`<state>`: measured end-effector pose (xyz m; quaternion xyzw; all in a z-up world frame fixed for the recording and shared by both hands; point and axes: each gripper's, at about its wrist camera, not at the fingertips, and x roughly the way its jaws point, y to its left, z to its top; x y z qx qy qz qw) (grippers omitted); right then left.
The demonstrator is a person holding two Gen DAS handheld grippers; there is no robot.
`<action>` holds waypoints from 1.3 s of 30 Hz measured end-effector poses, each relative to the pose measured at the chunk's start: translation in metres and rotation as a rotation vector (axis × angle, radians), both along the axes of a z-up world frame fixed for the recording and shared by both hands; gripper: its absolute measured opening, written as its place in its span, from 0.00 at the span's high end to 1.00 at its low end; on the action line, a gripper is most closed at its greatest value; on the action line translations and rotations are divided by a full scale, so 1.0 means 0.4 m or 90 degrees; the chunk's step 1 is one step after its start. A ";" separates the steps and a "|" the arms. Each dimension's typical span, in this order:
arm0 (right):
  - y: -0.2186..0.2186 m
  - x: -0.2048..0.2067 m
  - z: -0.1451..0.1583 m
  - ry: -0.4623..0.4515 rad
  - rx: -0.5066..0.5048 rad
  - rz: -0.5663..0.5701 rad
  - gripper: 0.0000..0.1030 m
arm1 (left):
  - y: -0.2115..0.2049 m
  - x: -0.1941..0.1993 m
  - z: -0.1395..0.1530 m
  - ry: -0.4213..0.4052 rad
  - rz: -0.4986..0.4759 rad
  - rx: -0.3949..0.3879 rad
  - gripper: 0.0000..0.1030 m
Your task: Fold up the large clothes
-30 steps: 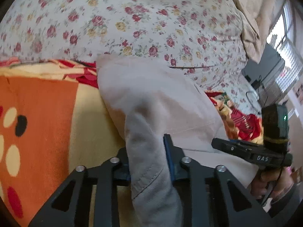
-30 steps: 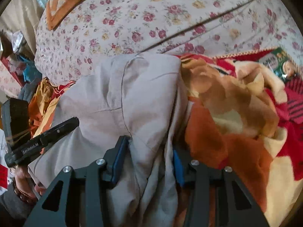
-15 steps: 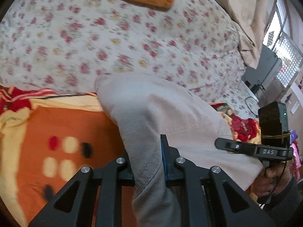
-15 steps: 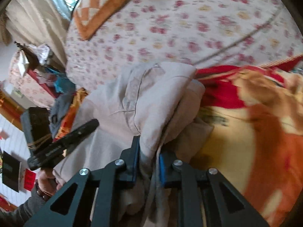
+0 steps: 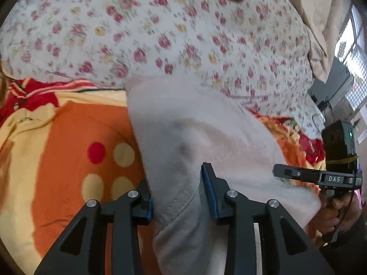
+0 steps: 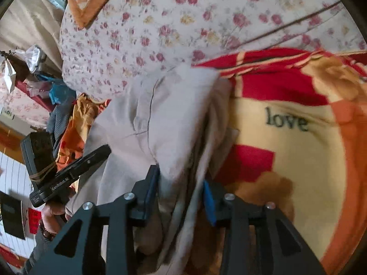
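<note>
Nearest: my left gripper and right gripper, each with a bunched fold of the beige garment between jaws that have just been widening; whether the pads still press the cloth, I cannot tell. The garment lies across the orange, red and cream blanket on the bed. Farthest: floral bedding along the blanket's far edge.

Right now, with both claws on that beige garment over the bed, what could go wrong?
The left gripper and right gripper have just been opening with the beige garment between their fingers, so bunched layers could slip out and undo the fold. The cloth could also drag across the fleecy orange blanket and wrinkle.
</note>
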<state>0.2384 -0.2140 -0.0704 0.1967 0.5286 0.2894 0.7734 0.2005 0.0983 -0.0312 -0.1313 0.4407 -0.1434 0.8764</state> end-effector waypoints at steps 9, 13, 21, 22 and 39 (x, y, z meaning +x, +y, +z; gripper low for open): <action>0.089 -0.174 0.216 -0.205 -0.070 0.069 0.69 | -0.022 -0.152 0.112 -0.068 -0.008 0.012 0.94; 0.170 -0.202 0.117 -0.155 -0.211 0.114 0.88 | -0.088 -0.168 0.012 0.024 -0.042 0.082 1.00; 0.134 -0.213 0.020 -0.081 -0.242 0.080 0.92 | -0.122 -0.220 -0.051 0.039 -0.044 0.109 1.00; 0.138 -0.219 0.023 -0.086 -0.246 0.078 0.92 | -0.113 -0.226 -0.045 0.034 -0.039 0.084 1.00; 0.092 -0.515 0.213 -0.346 -0.249 -0.097 0.46 | -0.151 -0.449 0.092 -0.108 0.022 0.074 0.66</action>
